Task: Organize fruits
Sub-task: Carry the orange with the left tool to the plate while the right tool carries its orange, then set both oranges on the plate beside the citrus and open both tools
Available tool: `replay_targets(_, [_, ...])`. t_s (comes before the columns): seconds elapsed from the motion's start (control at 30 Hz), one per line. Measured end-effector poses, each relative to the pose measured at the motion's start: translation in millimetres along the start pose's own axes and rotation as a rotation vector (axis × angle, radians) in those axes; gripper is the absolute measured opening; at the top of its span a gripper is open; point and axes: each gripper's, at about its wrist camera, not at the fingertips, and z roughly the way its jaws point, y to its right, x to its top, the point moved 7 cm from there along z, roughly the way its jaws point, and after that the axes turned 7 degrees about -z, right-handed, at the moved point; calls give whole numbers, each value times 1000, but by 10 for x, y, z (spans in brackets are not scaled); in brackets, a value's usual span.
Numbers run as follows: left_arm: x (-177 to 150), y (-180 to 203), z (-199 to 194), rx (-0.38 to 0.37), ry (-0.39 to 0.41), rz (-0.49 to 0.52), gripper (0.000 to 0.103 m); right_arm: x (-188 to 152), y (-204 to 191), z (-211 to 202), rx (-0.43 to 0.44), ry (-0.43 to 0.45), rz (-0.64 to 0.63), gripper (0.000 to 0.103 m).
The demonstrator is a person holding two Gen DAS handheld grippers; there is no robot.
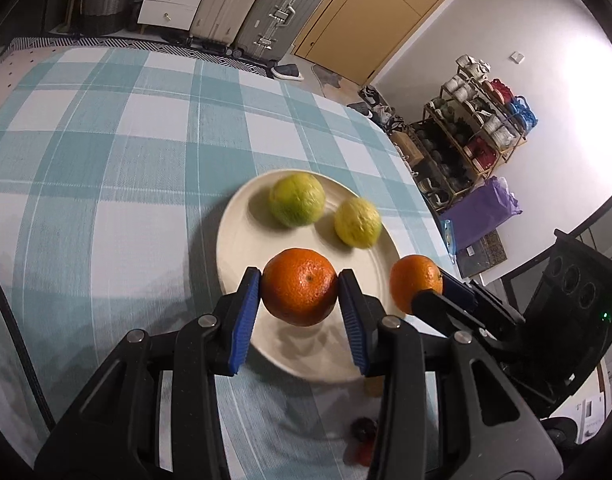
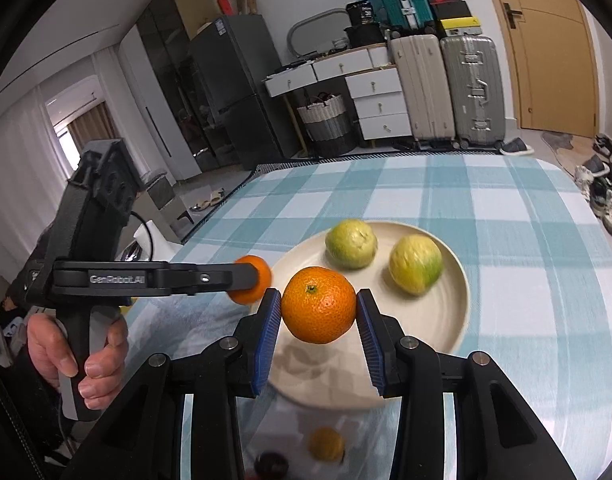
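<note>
In the left wrist view my left gripper (image 1: 300, 280) is shut on an orange (image 1: 300, 292), held just above the near rim of a cream plate (image 1: 242, 240). Two yellow-green citrus fruits (image 1: 297, 199) (image 1: 358, 222) lie on the plate's far side. To its right, my right gripper (image 1: 430, 284) grips a second orange (image 1: 410, 280) over the plate's right rim. In the right wrist view the right gripper (image 2: 318, 300) is shut on its orange (image 2: 319, 314) above the plate (image 2: 438, 320). The left gripper (image 2: 250, 278) comes in from the left with its orange (image 2: 260, 276).
The table wears a teal and white checked cloth (image 1: 106, 160). A small orange fruit (image 2: 326, 444) and a dark red fruit (image 2: 271, 466) lie on it below the grippers. A hand (image 2: 90, 360) holds the left gripper's handle. Suitcases (image 2: 472, 92) and drawers stand beyond the far edge.
</note>
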Motion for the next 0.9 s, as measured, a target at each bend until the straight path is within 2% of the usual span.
replay_targets(0.37, [253, -117, 325, 0, -19, -24, 37, 150, 48, 479, -25, -25, -25, 39])
replay_targets(0.9, [304, -160, 521, 3, -38, -56, 37, 52, 165, 729, -22, -78, 28, 40])
